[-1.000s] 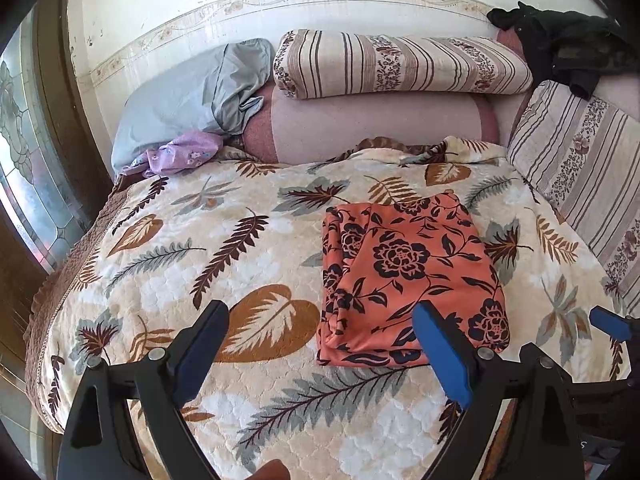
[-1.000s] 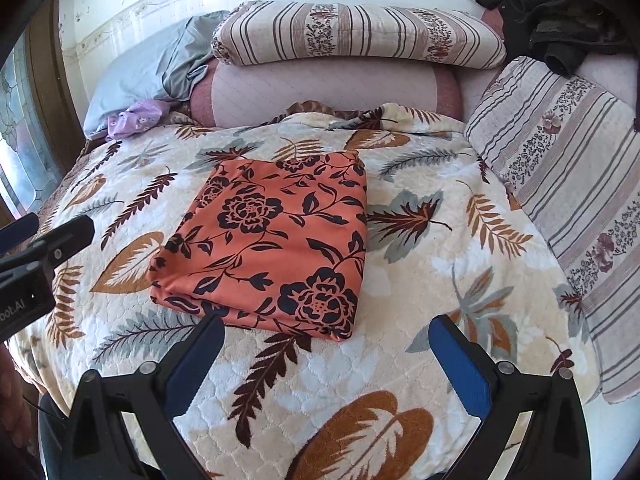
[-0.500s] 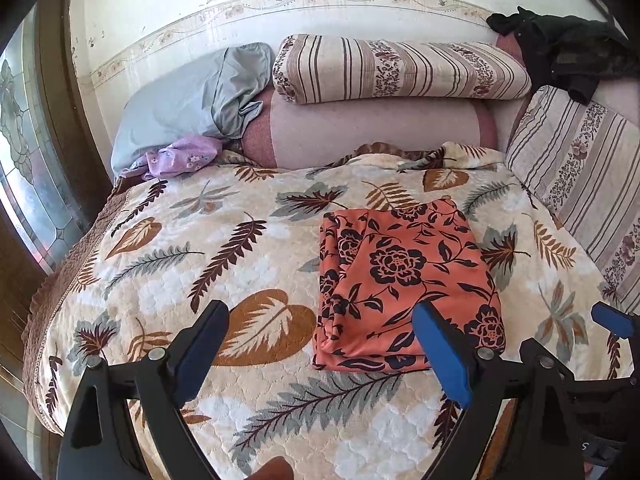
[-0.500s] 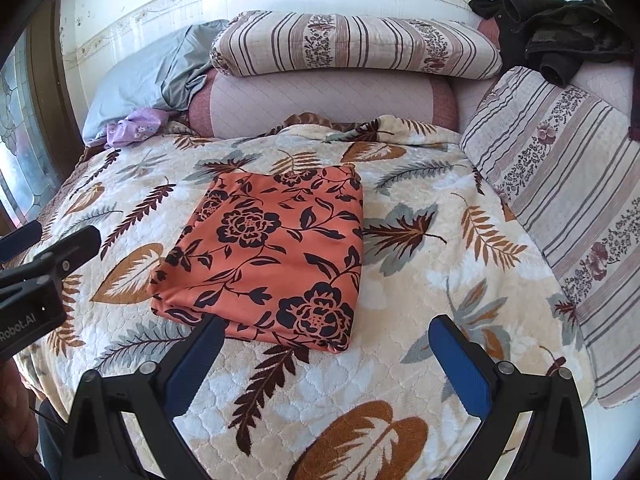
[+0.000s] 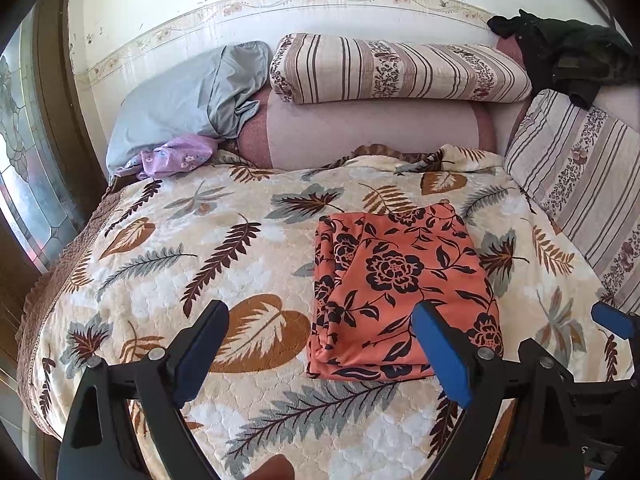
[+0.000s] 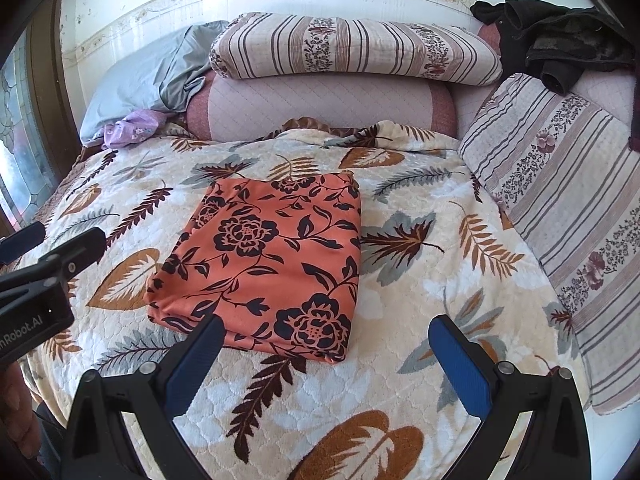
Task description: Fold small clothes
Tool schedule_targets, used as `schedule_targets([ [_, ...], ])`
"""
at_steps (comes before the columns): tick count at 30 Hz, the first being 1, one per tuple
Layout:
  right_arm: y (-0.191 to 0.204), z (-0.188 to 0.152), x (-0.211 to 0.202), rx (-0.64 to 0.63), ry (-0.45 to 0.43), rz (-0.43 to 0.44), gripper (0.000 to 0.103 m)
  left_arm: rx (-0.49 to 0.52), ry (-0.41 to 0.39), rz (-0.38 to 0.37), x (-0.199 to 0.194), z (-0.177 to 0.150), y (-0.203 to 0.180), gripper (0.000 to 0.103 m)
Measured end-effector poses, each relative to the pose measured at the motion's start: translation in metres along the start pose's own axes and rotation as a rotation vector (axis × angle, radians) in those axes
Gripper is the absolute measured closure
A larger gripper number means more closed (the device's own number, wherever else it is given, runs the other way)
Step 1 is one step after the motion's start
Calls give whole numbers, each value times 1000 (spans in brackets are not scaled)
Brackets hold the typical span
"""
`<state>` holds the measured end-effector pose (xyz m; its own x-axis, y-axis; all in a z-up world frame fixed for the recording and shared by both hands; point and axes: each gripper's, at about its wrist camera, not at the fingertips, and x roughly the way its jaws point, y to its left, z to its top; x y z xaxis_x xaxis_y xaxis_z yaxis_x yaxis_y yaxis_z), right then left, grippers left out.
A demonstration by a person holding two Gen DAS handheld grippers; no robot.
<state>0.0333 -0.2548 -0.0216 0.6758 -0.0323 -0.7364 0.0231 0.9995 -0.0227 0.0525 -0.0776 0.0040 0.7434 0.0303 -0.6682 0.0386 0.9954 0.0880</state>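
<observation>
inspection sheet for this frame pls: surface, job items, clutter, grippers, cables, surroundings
Surface: bed with leaf-print bedspread, quilted, mostly flat.
Job's things: orange floral garment, folded into a neat rectangle, lying flat mid-bed, touched by neither gripper.
Clutter: purple cloth and grey-blue pillow at the head end; dark clothing heaped in the far right corner.
Grippers: left gripper and right gripper, both with jaws wide apart, empty, above the near edge of the bed.
Cables: nothing seen.
Surroundings: striped pillow on a pink bolster, striped cushion on the right, white wall with a floral border, patterned glass on the left.
</observation>
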Motion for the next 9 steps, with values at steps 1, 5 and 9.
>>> schedule_targets([
  [1,0,0,0,0,0,0,0,1,-1,2,1,1,-1,10],
  [5,0,3,6,-9,4,1,0,5,-7,-17,7,4,-3,10],
  [9,1,8,16,-13,12,3,0,22,-69,-9,5,8,-7,8],
])
